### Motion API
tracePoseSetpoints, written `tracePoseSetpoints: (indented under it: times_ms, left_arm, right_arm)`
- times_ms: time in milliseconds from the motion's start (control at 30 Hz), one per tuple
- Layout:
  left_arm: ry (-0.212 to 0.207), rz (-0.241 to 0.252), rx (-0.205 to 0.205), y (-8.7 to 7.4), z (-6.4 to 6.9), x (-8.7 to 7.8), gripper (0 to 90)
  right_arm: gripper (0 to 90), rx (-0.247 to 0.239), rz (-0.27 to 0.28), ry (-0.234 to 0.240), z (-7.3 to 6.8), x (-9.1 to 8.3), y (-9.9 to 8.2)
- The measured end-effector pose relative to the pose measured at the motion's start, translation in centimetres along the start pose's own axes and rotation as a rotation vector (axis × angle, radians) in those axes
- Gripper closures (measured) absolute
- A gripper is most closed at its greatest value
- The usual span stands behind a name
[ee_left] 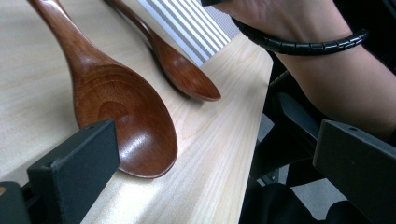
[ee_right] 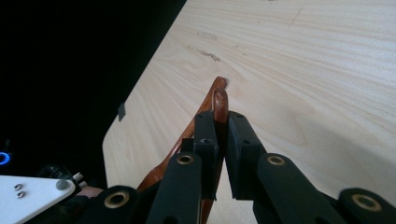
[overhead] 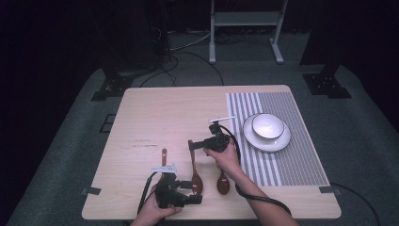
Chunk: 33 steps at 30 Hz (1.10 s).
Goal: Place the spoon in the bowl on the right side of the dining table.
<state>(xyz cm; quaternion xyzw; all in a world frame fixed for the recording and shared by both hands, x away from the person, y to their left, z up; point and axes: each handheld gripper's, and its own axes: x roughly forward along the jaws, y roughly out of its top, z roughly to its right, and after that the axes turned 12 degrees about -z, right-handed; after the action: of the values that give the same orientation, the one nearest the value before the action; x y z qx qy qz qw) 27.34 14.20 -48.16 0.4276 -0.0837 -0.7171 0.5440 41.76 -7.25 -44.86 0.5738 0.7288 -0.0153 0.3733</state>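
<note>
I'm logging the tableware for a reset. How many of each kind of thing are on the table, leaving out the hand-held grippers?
wooden spoons: 3
white bowl: 1
white plate: 1
striped placemat: 1
Total: 6

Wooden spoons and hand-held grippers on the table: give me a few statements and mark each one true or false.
1. The right hand-held gripper is shut on the middle spoon. True.
2. The left hand-held gripper clamps a spoon. False: its jaws stand open.
3. The white bowl sits on a plate. True.
4. The rightmost spoon lies on the striped mat. False: it lies on bare wood beside the mat.
</note>
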Motion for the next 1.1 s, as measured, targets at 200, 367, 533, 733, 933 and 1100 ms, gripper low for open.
tracePoseSetpoints:
  times_ms: [200,367,533,733,933,1100]
  left_arm:
    - [0.004,0.015,0.003,0.1,0.1,-0.3,0.0]
    - [0.007,0.016,0.002,0.0,0.1,-0.2,0.0]
    - [0.016,0.010,-0.005,0.0,0.0,-0.2,0.0]
    - [0.013,0.013,-0.003,0.0,0.1,-0.2,0.0]
    - [0.016,0.023,-0.006,0.1,0.0,-0.4,0.0]
    - [0.016,0.019,-0.001,0.1,0.1,-0.4,0.0]
  right_arm:
    - [83.6,0.011,0.027,0.010,0.4,-1.3,0.0]
    - [83.6,0.021,0.062,0.016,0.6,-2.7,0.0]
    - [83.5,0.035,0.082,-0.003,0.8,-3.8,0.0]
    - [83.5,0.051,0.112,-0.016,1.1,-5.2,0.2]
    - [83.5,0.063,0.148,-0.036,1.3,-7.0,0.5]
    - [83.5,0.079,0.184,-0.047,1.6,-8.7,0.6]
